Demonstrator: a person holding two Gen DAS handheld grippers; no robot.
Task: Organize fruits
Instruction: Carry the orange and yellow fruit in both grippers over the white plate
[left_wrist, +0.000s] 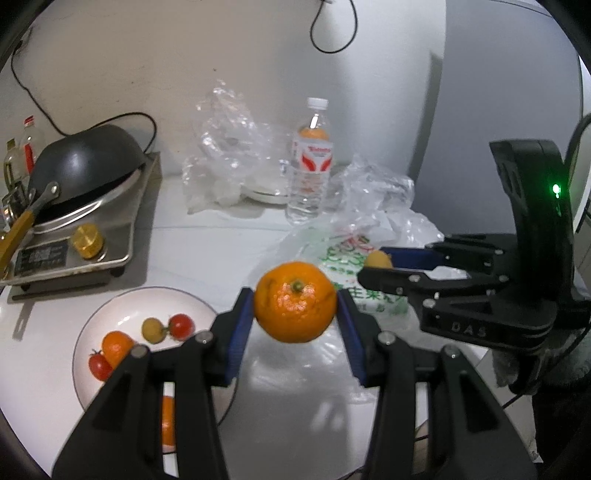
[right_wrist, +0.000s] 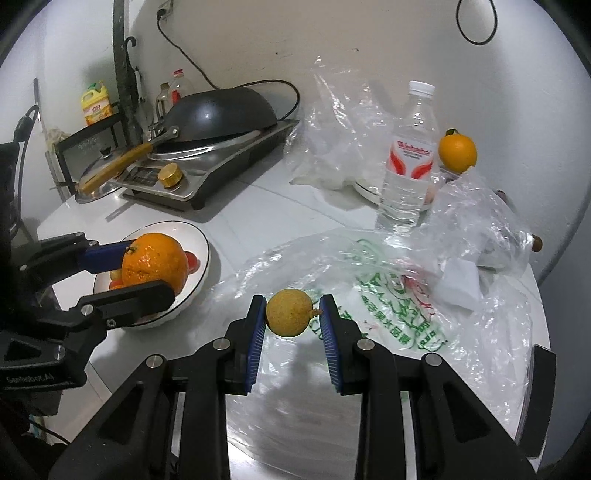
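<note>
White plate (left_wrist: 92, 325) with small fruits low left, nearer left gripper (left_wrist: 295, 306). Left gripper clamped on orange (left_wrist: 295, 301), held above table beside plate. Right gripper (right_wrist: 291, 314) pinching small yellow fruit (right_wrist: 290, 313) over plastic bag (right_wrist: 369, 266), farther.

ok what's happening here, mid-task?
A person is sorting fruit with two handheld grippers. The left gripper is shut on a large round orange mandarin; the right gripper is shut on a small yellowish round fruit. Both fruits are in the air. The white round plate already holds cherry tomatoes and small oranges.
</note>
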